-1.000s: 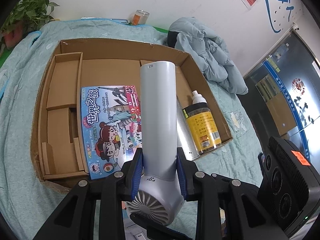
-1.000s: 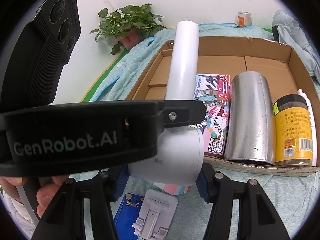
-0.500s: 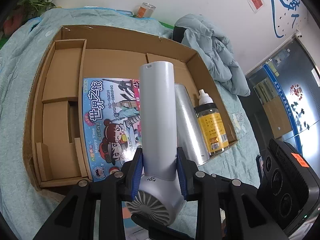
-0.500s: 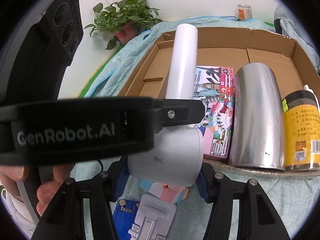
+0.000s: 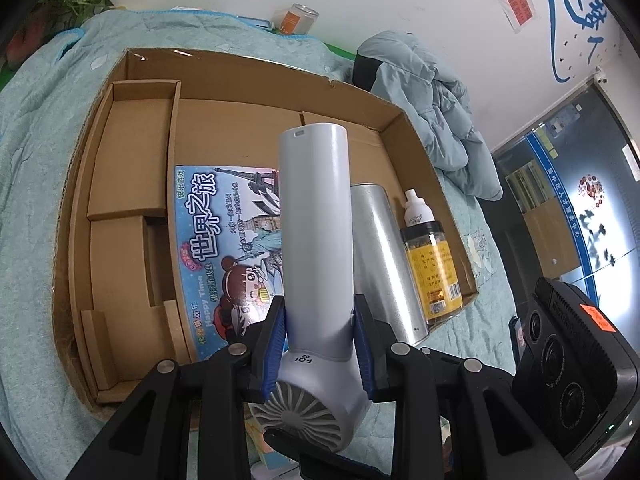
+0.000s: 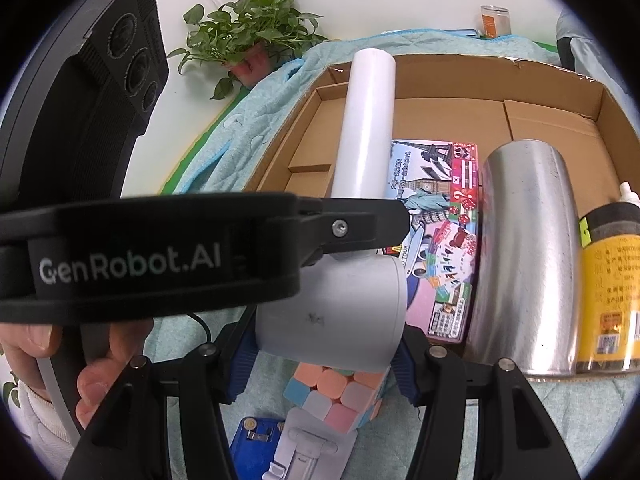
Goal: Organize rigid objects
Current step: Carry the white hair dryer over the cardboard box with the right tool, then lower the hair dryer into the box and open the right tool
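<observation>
A white hair dryer [image 5: 314,220] is held by both grippers just in front of the open cardboard box [image 5: 132,184]. My left gripper [image 5: 319,336] is shut on its handle where it meets the head, handle pointing towards the box. In the right wrist view, my right gripper [image 6: 324,360] is shut on the dryer's [image 6: 332,312] round head, blue pads on either side. The left gripper's black body crosses that view. In the box [image 6: 452,124] lie a colourful game box [image 5: 224,240], a silver can [image 5: 380,256], a yellow-labelled jar [image 5: 434,272] and a white bottle [image 5: 416,210].
On the teal blanket under the dryer sit a pastel puzzle cube [image 6: 336,396], a white phone stand [image 6: 308,448] and a blue item [image 6: 256,444]. A grey jacket [image 5: 436,92] lies right of the box. A potted plant [image 6: 256,28] and a glass jar [image 5: 298,19] stand by the wall.
Both grippers have carried the dryer closer to the box, which fills more of both views. The puzzle cube has come into sight beneath the dryer's head.
</observation>
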A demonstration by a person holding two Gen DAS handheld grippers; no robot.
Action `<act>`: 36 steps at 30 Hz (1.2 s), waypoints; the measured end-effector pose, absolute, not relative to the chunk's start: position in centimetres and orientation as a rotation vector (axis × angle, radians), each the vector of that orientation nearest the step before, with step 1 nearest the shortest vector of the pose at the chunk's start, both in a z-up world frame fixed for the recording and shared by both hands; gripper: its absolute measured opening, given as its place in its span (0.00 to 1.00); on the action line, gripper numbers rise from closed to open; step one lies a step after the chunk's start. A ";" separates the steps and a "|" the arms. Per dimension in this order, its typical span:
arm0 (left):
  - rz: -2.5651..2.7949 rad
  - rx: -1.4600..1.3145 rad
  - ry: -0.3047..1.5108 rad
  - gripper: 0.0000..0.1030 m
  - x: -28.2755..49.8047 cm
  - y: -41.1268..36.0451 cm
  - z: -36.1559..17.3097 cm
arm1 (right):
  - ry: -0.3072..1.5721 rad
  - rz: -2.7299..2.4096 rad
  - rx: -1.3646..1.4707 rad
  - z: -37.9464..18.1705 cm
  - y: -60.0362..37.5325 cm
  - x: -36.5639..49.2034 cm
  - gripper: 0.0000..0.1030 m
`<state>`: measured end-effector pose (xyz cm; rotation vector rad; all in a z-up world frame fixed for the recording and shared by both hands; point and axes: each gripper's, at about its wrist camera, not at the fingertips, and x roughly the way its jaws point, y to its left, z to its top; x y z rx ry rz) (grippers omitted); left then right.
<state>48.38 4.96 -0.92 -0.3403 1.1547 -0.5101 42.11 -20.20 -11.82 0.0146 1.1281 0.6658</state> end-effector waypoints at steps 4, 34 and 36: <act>-0.522 -0.361 1.161 0.28 49.2 5.7 -1.6 | 1.148 0.669 0.020 -12.1 -19.9 42.9 0.55; -0.375 -0.375 1.132 0.32 46.0 9.9 -3.4 | 1.184 0.770 0.102 -12.0 -22.4 40.7 0.62; -0.360 -0.323 1.040 0.40 43.9 9.5 -1.6 | 1.111 0.781 0.069 -10.8 -23.3 39.0 0.84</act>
